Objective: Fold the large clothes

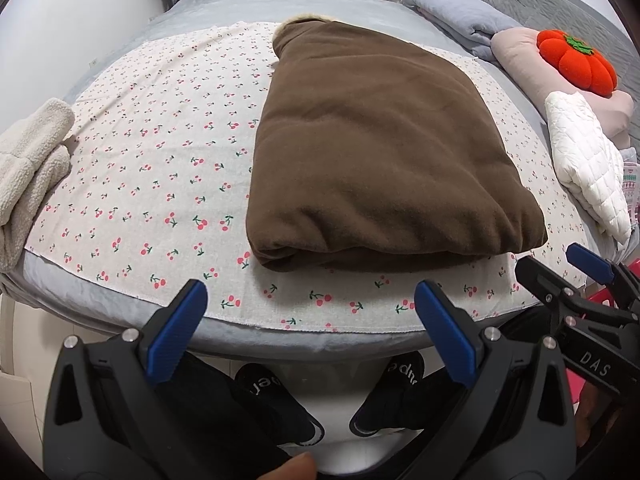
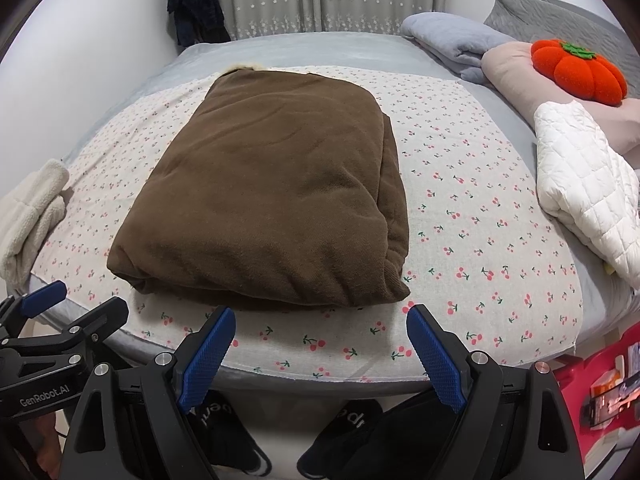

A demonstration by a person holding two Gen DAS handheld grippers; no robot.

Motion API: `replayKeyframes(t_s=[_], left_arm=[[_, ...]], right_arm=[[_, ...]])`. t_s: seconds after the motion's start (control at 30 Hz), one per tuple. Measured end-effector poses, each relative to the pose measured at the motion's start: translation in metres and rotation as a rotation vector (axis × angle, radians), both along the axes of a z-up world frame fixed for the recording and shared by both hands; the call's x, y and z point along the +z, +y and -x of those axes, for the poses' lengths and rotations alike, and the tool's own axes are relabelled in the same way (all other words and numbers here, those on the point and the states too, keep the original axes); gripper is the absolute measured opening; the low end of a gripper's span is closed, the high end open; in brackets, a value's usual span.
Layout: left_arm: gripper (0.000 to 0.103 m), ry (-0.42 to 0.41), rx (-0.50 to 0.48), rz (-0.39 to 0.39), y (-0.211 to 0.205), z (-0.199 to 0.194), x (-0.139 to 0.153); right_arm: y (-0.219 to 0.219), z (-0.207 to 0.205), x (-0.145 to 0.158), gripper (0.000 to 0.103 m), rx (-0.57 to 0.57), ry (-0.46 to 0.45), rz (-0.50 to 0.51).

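One folded brown garment (image 2: pixel 264 196) lies mid-bed on a cherry-print cloth (image 2: pixel 472 240); one cream fleece item (image 2: pixel 28 216) sits at the bed's left edge, one white quilted piece (image 2: pixel 580 184) and one orange pumpkin cushion (image 2: pixel 580 72) at the right; bare cloth rings the garment on every side. Two grippers hover off the near edge, left gripper (image 1: pixel 310 320) and right gripper (image 2: pixel 320 344), fingers apart, holding nothing; one arm reads "GenRobot.AI", another "DAS".

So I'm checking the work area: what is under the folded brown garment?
The brown garment lies on a cherry-print cloth, spread over the grey bed sheet. A pale furry edge peeks out at its far end. Whatever else it covers is hidden.
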State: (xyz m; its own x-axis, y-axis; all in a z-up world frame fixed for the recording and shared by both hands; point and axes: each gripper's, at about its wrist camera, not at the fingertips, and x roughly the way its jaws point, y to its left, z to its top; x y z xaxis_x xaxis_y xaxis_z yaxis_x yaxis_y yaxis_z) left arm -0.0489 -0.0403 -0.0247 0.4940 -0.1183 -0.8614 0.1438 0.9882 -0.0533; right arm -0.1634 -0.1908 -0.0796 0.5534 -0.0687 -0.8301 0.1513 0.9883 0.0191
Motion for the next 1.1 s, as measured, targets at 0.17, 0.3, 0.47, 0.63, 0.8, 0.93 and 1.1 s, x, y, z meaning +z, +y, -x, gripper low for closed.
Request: replayKeyframes(t_s=[0.17, 0.3, 0.47, 0.63, 0.8, 0.93, 1.1], left_arm=[[0.103, 0.001, 0.0, 0.0, -0.0006, 0.0, -0.0002], [0.103, 0.0, 0.0, 0.0, -0.0008, 0.0, -0.0004], [0.103, 0.001, -0.002, -0.002, -0.0011, 0.0002, -0.0004], [0.103, 0.002, -0.002, -0.005, -0.0015, 0.0003, -0.0005], [0.103, 0.003, -0.002, -0.005, -0.0019, -0.0002, -0.0004], [0.103, 0.006, -0.002, -0.004, -0.0015, -0.0017, -0.0015], [0.103, 0.016, -0.007, -0.004, -0.0019, -0.004, -0.0044]], right_arm=[[-0.0009, 0.0, 0.0004, 0.089, 0.002, 0.0, -0.001], [-0.0012, 0.0001, 0.0007, 0.089, 0.004, -0.002, -0.001], [-0.0009, 0.0004, 0.0007, 0.089, 0.004, 0.0, -0.001], [-0.0006, 0.0003, 0.0009, 0.089, 0.004, -0.001, -0.005], [-0.0022, -0.0003, -0.0001, 0.089, 0.007, 0.001, -0.007], [-0.0022, -0.0004, -0.0001, 0.089, 0.008, 0.002, -0.006], [-0.0021, -0.0021, -0.0006, 0.089, 0.011, 0.003, -0.009]])
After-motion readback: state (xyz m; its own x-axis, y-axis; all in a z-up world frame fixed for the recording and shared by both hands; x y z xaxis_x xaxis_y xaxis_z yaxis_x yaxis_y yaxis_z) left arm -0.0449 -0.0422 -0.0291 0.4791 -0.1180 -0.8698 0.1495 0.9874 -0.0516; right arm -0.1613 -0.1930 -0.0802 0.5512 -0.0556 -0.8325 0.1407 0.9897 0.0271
